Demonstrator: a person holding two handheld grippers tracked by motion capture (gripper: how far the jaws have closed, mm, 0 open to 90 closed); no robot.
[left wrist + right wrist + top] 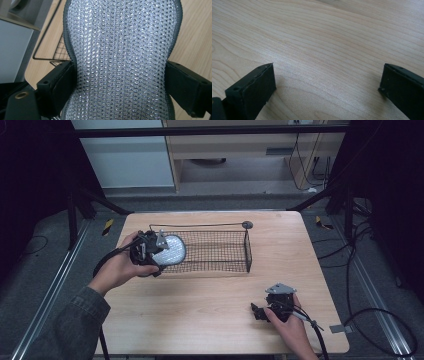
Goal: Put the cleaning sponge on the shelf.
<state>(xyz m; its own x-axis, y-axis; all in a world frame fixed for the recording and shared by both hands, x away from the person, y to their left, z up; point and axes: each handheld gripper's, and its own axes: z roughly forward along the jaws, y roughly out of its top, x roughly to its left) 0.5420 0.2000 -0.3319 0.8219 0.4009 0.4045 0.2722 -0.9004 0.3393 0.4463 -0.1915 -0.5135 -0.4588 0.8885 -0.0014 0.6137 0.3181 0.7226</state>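
1. The left gripper [150, 254] clamps the waist of a silver mesh-textured, grey-rimmed oval pad [122, 50], held over the left end of the black wire basket [220, 251].
2. The pad's long axis runs straight ahead from the jaws, toward the basket.
3. The right gripper [325, 87] rests with jaws spread and empty on the light wooden table [200, 305], well apart.

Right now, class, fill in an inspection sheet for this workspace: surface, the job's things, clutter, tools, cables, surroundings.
Surface: light wooden table, bare in front.
Job's things: long wire basket at the table's far middle; silvery mesh pad held at the basket's left end.
Clutter: nothing seen.
Tools: left tool shut on the pad; right tool open, low over bare wood.
Cables: one trails from each tool; more lie on the floor at right.
Surroundings: dark frame, grey floor, cabinets behind.
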